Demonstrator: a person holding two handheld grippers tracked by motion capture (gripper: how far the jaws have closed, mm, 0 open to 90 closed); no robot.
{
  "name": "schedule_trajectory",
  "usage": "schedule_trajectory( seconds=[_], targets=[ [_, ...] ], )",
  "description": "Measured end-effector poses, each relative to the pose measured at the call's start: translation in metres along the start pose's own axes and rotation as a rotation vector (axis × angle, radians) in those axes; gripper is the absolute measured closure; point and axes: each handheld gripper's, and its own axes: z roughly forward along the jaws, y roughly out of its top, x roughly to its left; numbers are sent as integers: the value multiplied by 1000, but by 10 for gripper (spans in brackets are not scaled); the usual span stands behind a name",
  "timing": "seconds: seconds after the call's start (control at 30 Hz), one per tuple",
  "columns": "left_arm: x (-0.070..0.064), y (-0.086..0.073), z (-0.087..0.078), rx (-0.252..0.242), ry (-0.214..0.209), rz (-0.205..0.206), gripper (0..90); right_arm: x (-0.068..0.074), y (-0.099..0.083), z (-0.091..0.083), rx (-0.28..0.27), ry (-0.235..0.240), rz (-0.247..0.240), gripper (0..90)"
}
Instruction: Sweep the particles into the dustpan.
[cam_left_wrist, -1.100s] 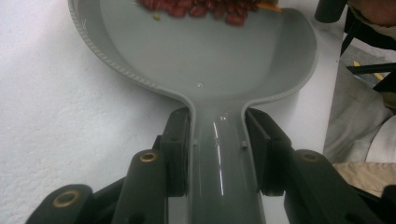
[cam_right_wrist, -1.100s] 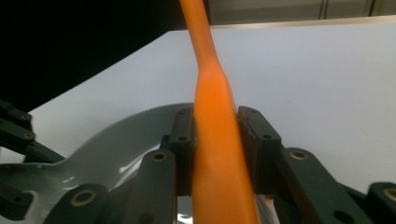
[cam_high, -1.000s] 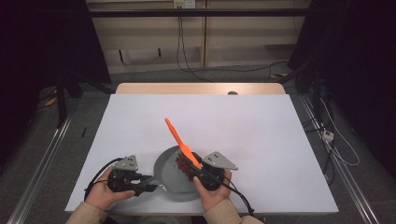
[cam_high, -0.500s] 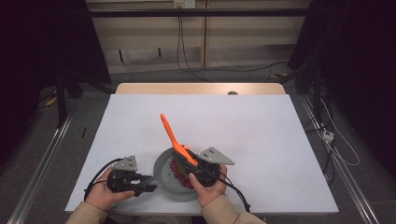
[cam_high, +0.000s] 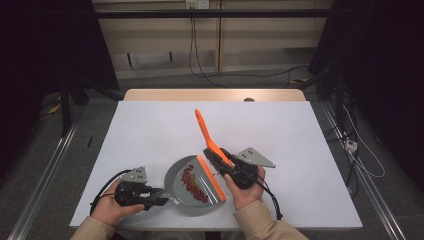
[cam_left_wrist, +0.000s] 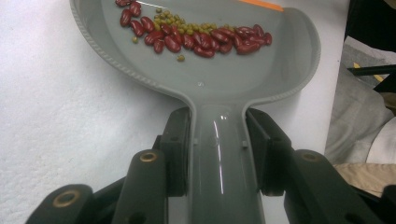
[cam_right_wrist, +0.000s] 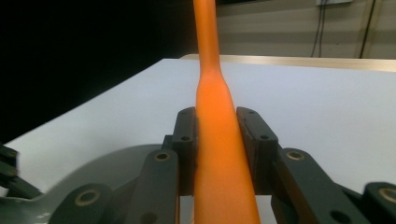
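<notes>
Left hand (cam_high: 107, 207) enters from the bottom edge of the high view, lying low on the white worktop (cam_high: 150, 130) near its front left corner. Its left gripper (cam_high: 159, 198) points right, jaws clamped on the handle of the grey dustpan (cam_high: 176, 182). The dustpan lies flat on the worktop, front centre, its orange lip (cam_high: 211, 179) on the right-hand side. The left gripper view confirms the grasp: both black jaws press against the sides of the dustpan (cam_left_wrist: 224, 79) handle. That view also resolves the contents, which the high view renders as a dark streak: red kidney beans (cam_left_wrist: 187, 39) mixed with small green beans (cam_left_wrist: 169, 19), in a band across the pan near the lip.

Right hand (cam_high: 245, 190) sits just right of the dustpan, wrist raised. The right gripper (cam_high: 214, 156) points up and away, jaws closed on the orange brush (cam_high: 207, 136), whose handle slants up and to the left over the worktop. The right gripper view shows the brush (cam_right_wrist: 215, 116) handle pinched between both jaws, with the dustpan rim (cam_right_wrist: 116, 161) at lower left.

Against the frame half a second earlier, the brush head has moved off the pan to its right edge, and the handle leans further right. The left gripper and dustpan have not shifted.
</notes>
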Motion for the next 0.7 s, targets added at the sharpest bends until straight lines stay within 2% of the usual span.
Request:
schedule_trajectory(
  seconds=[0.03, 0.1, 0.13, 0.23, 0.3, 0.43, 0.53, 0.57, 0.6, 0.7],
  targets=[
    [0, 0, 0, 0, 0, -2, 627, -4, -1, -1, 13, -25, -23, 705],
    [0, 0, 0, 1, 1, 1, 627, -14, -4, -2, 18, -50, -21, 705],
    [0, 0, 0, 0, -4, -1, 627, -18, -5, -3, 24, -76, -30, 705],
    [0, 1, -1, 4, -2, 6, 627, -26, -12, -1, 53, -114, -50, 705],
    [0, 1, -1, 4, -1, 8, 627, -24, -18, 2, 83, -116, -71, 705],
    [0, 0, -1, 2, -2, 5, 627, -12, -23, 4, 85, -108, -167, 701],
    [0, 0, -1, 2, -4, 4, 627, -9, -22, 1, 120, -92, -164, 696],
    [1, 0, -1, 6, -3, 7, 627, -10, -21, 0, 137, -71, -168, 689],
    [1, 0, -1, 5, -4, 4, 627, -10, -21, -1, 145, -60, -155, 686],
    [1, 0, -1, 5, -4, 5, 627, -12, -21, -3, 160, -50, -160, 680]
  ],
)
